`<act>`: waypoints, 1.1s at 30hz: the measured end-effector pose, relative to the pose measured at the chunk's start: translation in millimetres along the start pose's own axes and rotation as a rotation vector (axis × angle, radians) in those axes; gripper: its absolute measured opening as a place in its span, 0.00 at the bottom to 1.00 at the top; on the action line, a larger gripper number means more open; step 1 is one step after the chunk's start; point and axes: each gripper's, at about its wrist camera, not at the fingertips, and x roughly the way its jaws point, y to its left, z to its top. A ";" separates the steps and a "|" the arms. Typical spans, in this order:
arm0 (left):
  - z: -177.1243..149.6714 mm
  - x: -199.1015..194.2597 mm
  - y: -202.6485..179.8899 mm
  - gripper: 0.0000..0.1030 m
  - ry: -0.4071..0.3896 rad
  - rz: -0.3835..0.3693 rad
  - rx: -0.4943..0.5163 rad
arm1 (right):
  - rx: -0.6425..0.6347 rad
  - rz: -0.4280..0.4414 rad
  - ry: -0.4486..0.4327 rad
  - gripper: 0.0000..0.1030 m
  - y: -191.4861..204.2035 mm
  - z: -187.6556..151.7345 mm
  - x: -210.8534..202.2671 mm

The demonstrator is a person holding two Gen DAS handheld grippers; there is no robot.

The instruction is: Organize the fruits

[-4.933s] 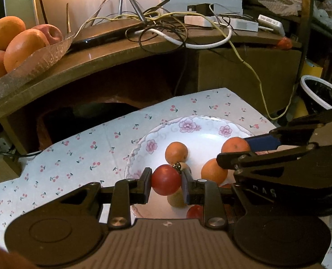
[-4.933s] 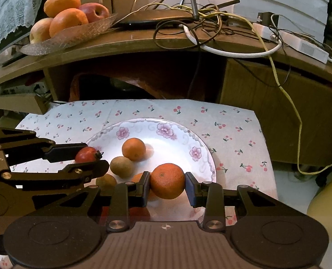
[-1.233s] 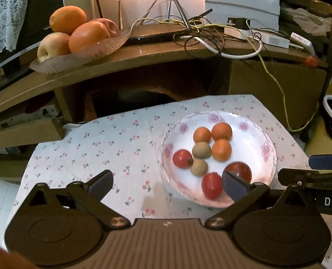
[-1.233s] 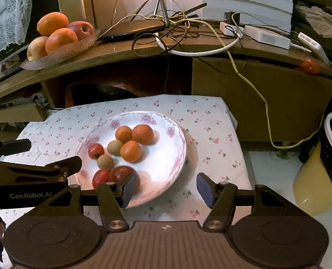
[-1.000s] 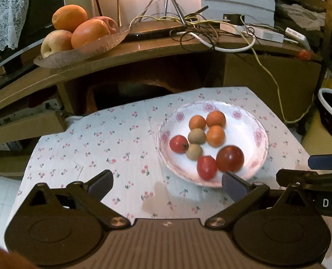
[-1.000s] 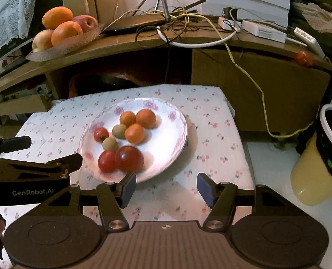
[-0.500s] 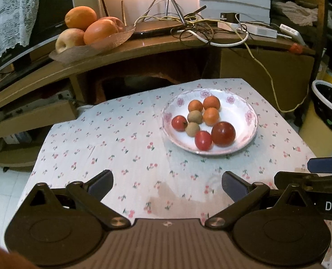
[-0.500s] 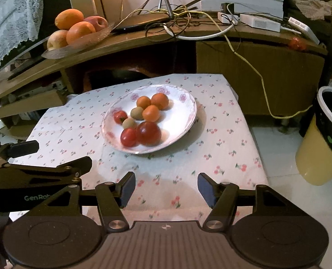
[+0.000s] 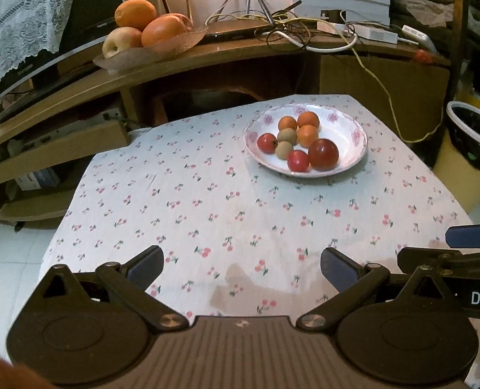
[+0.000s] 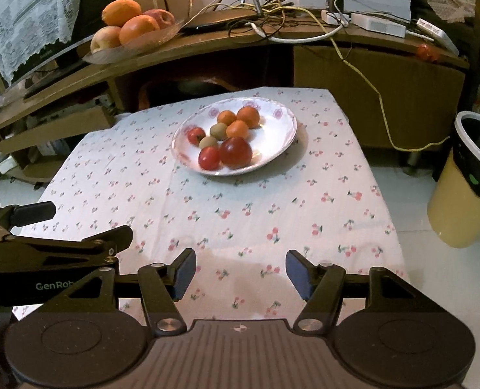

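Left wrist view looks steeply down over the left gripper [image 9: 241, 267], whose jaws stand wide apart with only the cherry-print tablecloth [image 9: 207, 201] between them; nothing is held. At the right edge of that view the right gripper [image 9: 466, 249] juts in from the side, level with the left one and near it, over the near right part of the cloth.

Right wrist view shows the right gripper [image 10: 240, 270] tilted downward too, its blue-padded fingers [image 10: 296, 270] parted with bare cloth in the gap and nothing grasped. The left gripper [image 10: 77, 227] reaches in from the left edge, its fingers spread and empty, pointing toward the far side.

Both grippers hang over the near edge of the cloth, well apart from the fruit. The fruit lies on a white flowered plate [image 9: 353, 136] on the far right part of the cloth. On it are three small oranges [image 9: 307, 135] at the far side, two brownish kiwis [image 9: 286, 136] beside them, two small tomatoes [image 9: 298, 160] and one larger dark red tomato [image 9: 323, 154] at the near rim. They sit clustered and touching.

Beyond the cloth, a wooden shelf [image 9: 207, 58] carries a glass dish [image 9: 149, 53] of large oranges and apples on the left and a tangle of cables [image 9: 288, 32] to the right. A yellow bin [image 10: 466, 188] with a dark liner stands on the floor at the right.
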 end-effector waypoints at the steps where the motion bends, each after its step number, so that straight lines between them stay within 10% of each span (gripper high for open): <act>1: -2.1 -1.7 0.3 1.00 0.002 0.000 -0.001 | 0.000 0.003 0.003 0.62 1.3 -2.5 -1.2; 33: -46.8 -39.7 4.4 1.00 0.012 0.027 -0.015 | -0.033 0.012 0.025 0.61 25.7 -47.9 -33.3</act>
